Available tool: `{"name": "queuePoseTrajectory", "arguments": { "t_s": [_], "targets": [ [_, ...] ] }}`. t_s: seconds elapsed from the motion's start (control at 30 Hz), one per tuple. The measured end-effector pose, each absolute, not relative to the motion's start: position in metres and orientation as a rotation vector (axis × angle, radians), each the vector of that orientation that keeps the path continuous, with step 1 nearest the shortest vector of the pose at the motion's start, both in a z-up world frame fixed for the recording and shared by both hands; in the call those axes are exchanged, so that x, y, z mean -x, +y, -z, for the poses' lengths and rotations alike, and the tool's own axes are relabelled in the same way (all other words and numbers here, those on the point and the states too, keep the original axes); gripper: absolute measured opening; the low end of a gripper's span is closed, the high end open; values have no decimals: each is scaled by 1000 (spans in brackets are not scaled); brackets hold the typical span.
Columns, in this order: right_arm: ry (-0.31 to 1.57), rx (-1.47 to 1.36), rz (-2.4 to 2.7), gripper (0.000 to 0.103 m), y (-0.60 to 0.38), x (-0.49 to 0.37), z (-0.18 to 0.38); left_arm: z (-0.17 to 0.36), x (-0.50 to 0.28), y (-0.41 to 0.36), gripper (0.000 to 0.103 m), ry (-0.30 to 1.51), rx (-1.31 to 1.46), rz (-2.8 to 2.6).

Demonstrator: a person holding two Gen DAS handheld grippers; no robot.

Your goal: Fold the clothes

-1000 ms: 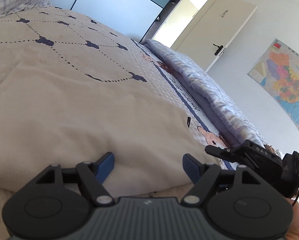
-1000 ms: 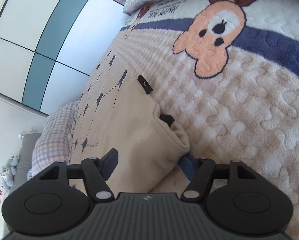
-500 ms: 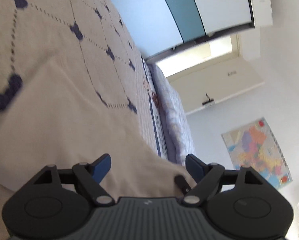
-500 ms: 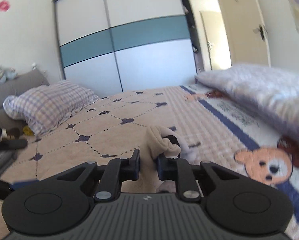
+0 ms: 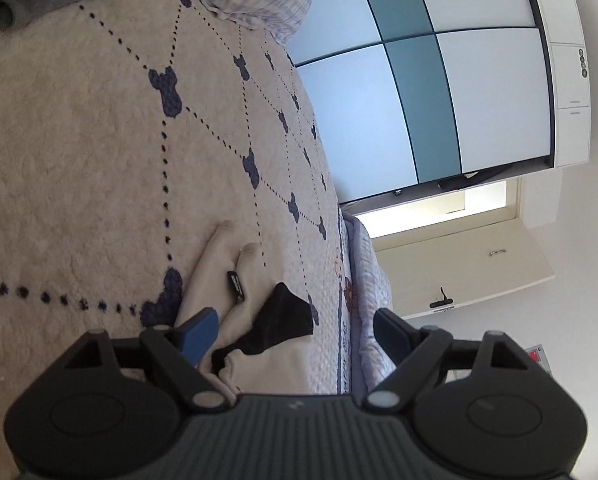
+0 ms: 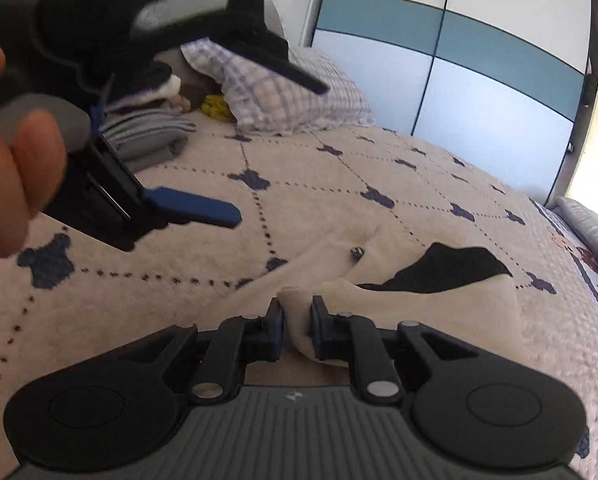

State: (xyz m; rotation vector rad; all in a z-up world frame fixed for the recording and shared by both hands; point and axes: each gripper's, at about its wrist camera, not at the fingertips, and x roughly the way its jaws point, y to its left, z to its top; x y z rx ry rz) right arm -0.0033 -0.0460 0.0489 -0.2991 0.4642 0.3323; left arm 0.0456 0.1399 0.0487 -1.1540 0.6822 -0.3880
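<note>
Fleecy quilted bedspread (image 6: pixel 339 184) | right claw (image 6: pixel 297 330) closing on soft beige garment (image 6: pixel 419 312) | left claw (image 5: pixel 295 334) apart

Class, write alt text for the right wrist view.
The right gripper pinches a bunched fold of a beige garment lying on a quilted bedspread. Upper left, a hand holds the left gripper with jaws apart; a checked pillow lies behind.

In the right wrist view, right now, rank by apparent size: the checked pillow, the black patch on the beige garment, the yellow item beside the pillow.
1. Checked pillow, largest.
2. Black patch. It lies nearer the camera, so its true size against the pillow is unsure.
3. Yellow item, clearly smallest.
</note>
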Motion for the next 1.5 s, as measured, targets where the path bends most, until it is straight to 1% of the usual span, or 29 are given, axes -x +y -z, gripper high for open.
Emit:
{"name": "queuePoseTrajectory", "arguments": {
  "t_s": [0.07, 0.13, 0.2, 0.23, 0.27, 0.3, 0.33, 0.37, 0.43, 0.57, 0.63, 0.7, 0.73, 0.8, 0.83, 0.87, 0.9, 0.93, 0.97, 1.0, 1.03, 1.1, 1.13, 1.23, 1.3, 1.37, 1.5],
  "targets": [
    [446, 333, -326, 15, -46, 11, -54, -48, -46, 134, 86, 711, 1119, 402],
    [488, 276, -345, 15, -56, 9, -54, -46, -47, 125, 87, 743, 1081, 413],
    [522, 227, -383, 16, -66, 8, -55, -44, -48, 116, 87, 775, 1044, 423],
    [536, 210, -406, 20, -69, 10, -57, -43, -48, 112, 88, 791, 1026, 430],
    [547, 188, -435, 30, -76, 16, -62, -42, -47, 108, 89, 804, 1009, 433],
    [550, 146, -468, 38, -84, 24, -69, -41, -47, 104, 91, 815, 993, 433],
    [553, 104, -501, 54, -93, 31, -75, -41, -47, 100, 92, 827, 975, 432],
    [556, 61, -523, 66, -105, 39, -81, -40, -48, 96, 92, 838, 957, 431],
    [567, 15, -524, 71, -130, 48, -89, -39, -48, 88, 93, 859, 919, 427],
    [584, -44, -431, 71, -174, 49, -87, -38, -48, 70, 93, 879, 822, 409],
    [571, -169, -369, 71, -202, 41, -75, -38, -48, 62, 93, 874, 793, 410],
    [612, -306, -335, 71, -218, 30, -64, -35, -50, 54, 93, 866, 786, 407],
    [630, -364, -331, 71, -224, 26, -61, -33, -52, 51, 92, 862, 783, 405],
    [613, -373, -315, 70, -226, 28, -60, -31, -55, 44, 84, 844, 757, 395],
    [606, -347, -310, 70, -224, 31, -61, -31, -56, 41, 69, 833, 746, 399],
    [597, -313, -322, 67, -220, 33, -62, -31, -56, 42, 51, 822, 747, 397],
    [584, -275, -336, 65, -214, 34, -64, -31, -57, 44, 43, 811, 753, 389],
    [563, -218, -347, 61, -209, 36, -65, -32, -57, 45, 27, 800, 760, 382],
    [542, -160, -355, 55, -202, 36, -66, -32, -57, 48, 22, 790, 765, 379],
    [522, -87, -350, 48, -194, 36, -66, -34, -56, 50, 22, 779, 761, 378],
    [502, -13, -343, 36, -185, 35, -65, -37, -55, 51, 20, 769, 753, 376],
    [466, 130, -310, 34, -166, 34, -61, -42, -52, 53, 18, 747, 732, 370],
    [451, 174, -302, 32, -160, 34, -59, -46, -49, 54, 18, 732, 719, 361],
    [411, 264, -308, 28, -147, 41, -60, -59, -39, 58, 17, 678, 683, 327],
    [392, 328, -322, 27, -141, 45, -61, -64, -27, 61, 17, 658, 653, 303],
    [392, 378, -337, 27, -136, 46, -58, -57, -19, 65, 17, 697, 647, 264],
    [399, 512, -366, 28, -123, 48, -47, -34, -26, 76, 17, 794, 694, 213]
  ]
}}
